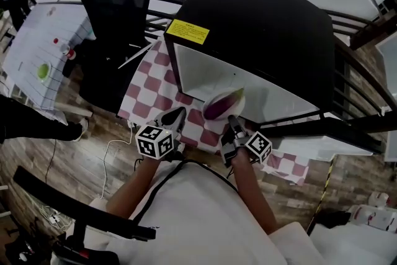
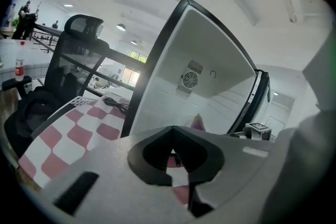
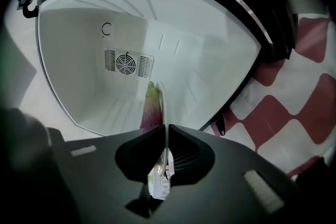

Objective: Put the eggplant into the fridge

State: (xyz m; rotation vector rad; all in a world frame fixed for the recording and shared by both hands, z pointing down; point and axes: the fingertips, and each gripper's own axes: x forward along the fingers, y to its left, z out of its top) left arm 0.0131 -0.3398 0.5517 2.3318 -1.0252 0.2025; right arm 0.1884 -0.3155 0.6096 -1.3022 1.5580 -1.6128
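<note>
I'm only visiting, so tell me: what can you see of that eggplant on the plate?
The eggplant is long, slim and glossy dark purple, with a pale green stem end that points into the fridge. It lies on a white plate and seems to touch nothing else. The right gripper has its jaws pinched on the plate's near rim and holds it at the fridge's open front, before the white inside.

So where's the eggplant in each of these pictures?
Head view: eggplant at centre, on a plate at the fridge opening.
Left gripper view: eggplant tip only, lower centre, just above the jaws.
Right gripper view: eggplant at centre, rising above the jaws beside the plate's rim.
Shared landmark: the fridge's white inside, in all three.
</note>
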